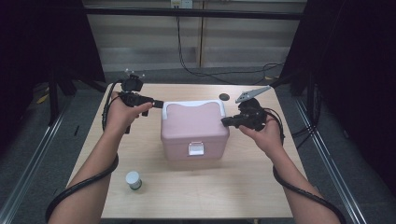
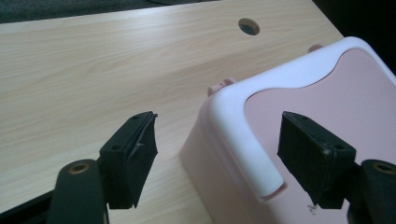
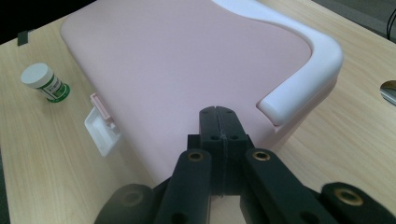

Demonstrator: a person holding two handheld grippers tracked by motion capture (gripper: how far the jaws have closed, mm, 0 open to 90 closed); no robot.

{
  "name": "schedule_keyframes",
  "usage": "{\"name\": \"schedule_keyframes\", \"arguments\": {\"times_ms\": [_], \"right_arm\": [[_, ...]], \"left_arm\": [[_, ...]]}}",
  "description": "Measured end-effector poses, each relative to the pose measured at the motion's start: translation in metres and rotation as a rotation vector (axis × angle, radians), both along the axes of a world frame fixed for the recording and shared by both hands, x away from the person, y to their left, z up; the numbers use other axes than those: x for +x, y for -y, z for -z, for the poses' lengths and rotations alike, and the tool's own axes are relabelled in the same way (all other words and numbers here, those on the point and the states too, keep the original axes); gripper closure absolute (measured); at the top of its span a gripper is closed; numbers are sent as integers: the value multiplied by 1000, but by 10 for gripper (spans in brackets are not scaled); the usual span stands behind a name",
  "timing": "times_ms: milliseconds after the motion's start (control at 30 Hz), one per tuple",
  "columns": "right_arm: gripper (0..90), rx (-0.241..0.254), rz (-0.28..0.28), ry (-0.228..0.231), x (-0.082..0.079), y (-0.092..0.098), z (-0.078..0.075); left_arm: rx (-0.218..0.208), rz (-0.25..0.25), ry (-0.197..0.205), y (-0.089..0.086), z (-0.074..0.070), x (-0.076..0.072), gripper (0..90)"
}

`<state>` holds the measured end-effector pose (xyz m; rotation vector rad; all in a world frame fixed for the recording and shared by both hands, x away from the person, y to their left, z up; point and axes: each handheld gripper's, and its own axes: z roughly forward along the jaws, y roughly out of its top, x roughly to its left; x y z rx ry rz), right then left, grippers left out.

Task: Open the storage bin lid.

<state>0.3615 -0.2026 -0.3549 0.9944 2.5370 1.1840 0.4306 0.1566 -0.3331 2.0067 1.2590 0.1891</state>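
two grippers are seen. the left gripper (image 2: pixel 217 156) is held wide open, with the white handle (image 2: pixel 247 140) of one pink box (image 1: pixel 194 130) between its pads, not squeezed. the right gripper (image 3: pixel 217 135) is shut tight on nothing, over the lid. the box sits mid table (image 1: pixel 233 186). one small jar (image 1: pixel 133 180) stands near the front.

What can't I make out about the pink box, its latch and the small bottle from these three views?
- Pink box contents: lid closed, high view.
- White latch: whether fastened; seen side-on in the right gripper view, too small in the high view.
- Small bottle label: too small in the high view, blurred in the right gripper view.
- White handle hinge: behind the box's corner, left gripper view.
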Motion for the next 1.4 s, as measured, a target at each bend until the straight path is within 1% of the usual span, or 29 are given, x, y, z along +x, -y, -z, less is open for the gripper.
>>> {"name": "schedule_keyframes", "arguments": {"times_ms": [67,100,133,233,267,367,400,433,500,533,567,600,667,700,900,933,967,1000,1100,1167,1233,1267,1300,1333,1367,1400], "right_arm": [[900,4,5,-10,0,1,0],[900,4,5,-10,0,1,0],[900,5,5,-15,0,1,0],[900,2,5,-14,0,0,0],[900,-2,5,-13,1,0,-1],[900,-6,5,-13,1,-1,-1],[900,-8,5,-17,1,-1,-1],[900,-9,4,-14,1,-1,-1],[900,-9,5,-17,0,-1,-1],[900,-1,7,-16,1,0,-1],[900,-1,7,-16,1,0,-1],[900,7,8,-21,1,0,0],[900,7,7,-20,1,0,0],[900,1,5,-20,1,0,-1],[900,11,5,-42,1,-2,-1],[900,11,3,-40,2,-2,-1],[900,7,2,-42,2,-2,-1],[900,12,2,-47,2,-2,-1],[900,13,3,-59,3,-1,-1],[900,18,3,-63,4,-1,-1],[900,4,3,-62,3,-2,-2],[900,1,2,-61,3,-3,-2],[900,-4,3,-59,3,-3,-2],[900,-10,5,-59,3,-3,-3],[900,-10,5,-59,3,-3,-3],[900,-11,6,-59,3,-5,-3]], "left_arm": [[5,9,1,5,1,2,281],[5,9,1,5,1,2,285],[6,8,-1,10,4,4,288],[15,12,-3,14,8,5,295],[9,11,-14,16,12,7,297],[12,9,-21,20,15,9,304],[8,13,-34,22,18,10,305],[12,14,-32,24,19,10,305],[11,23,-34,24,20,10,313],[0,27,-46,26,21,11,316],[0,27,-46,26,21,11,318],[-11,26,-52,27,21,10,324],[-16,30,-52,28,21,10,339],[-27,39,-63,29,22,10,342],[-18,42,-74,31,23,10,348],[-25,35,-74,31,22,10,350],[-27,39,-75,30,20,10,356],[-32,37,-75,30,19,10,362],[-34,38,-74,30,16,9,365],[-43,33,-71,28,11,8,387],[-48,35,-66,27,6,6,392],[-38,41,-67,26,4,5,396],[-43,50,-69,26,2,4,401],[-91,69,-80,26,0,3,446],[-91,69,-80,26,0,3,469],[-108,78,-79,30,-6,-1,466]]}}
